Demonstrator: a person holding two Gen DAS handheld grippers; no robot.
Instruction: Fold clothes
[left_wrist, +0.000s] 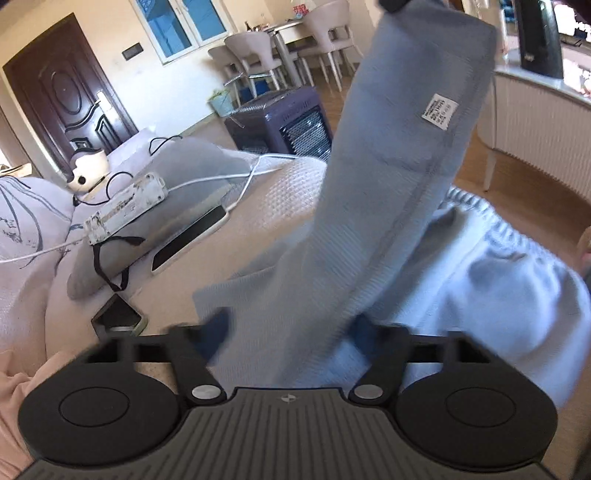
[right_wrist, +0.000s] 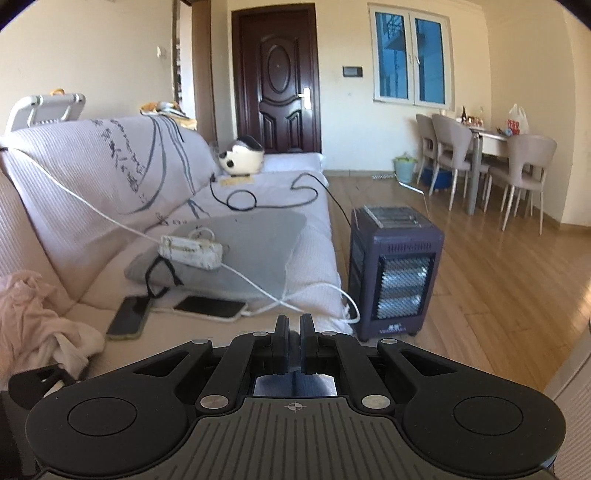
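Note:
A grey-blue garment (left_wrist: 399, 177) with a white care label (left_wrist: 439, 116) hangs as a long band in the left wrist view. Its gathered waistband (left_wrist: 498, 236) and lower part rest on the beige sofa cover (left_wrist: 280, 199). At the top edge the band hangs from my right gripper (left_wrist: 393, 4). Seen in its own view, the right gripper (right_wrist: 294, 326) is shut, with a sliver of grey-blue cloth (right_wrist: 295, 384) showing below the fingers. My left gripper (left_wrist: 291, 332) straddles the band low down. Its blurred fingers (left_wrist: 218, 332) flank the cloth, which keeps its full width between them.
On the sofa lie a grey cushion (right_wrist: 251, 243), a white power strip (right_wrist: 190, 251) with trailing cables, two phones (right_wrist: 210, 306) (right_wrist: 127, 319) and a crumpled pink cloth (right_wrist: 33, 314). A purple heater (right_wrist: 395, 273) stands on the wooden floor beside the sofa. Dining chairs (right_wrist: 524, 166) stand far right.

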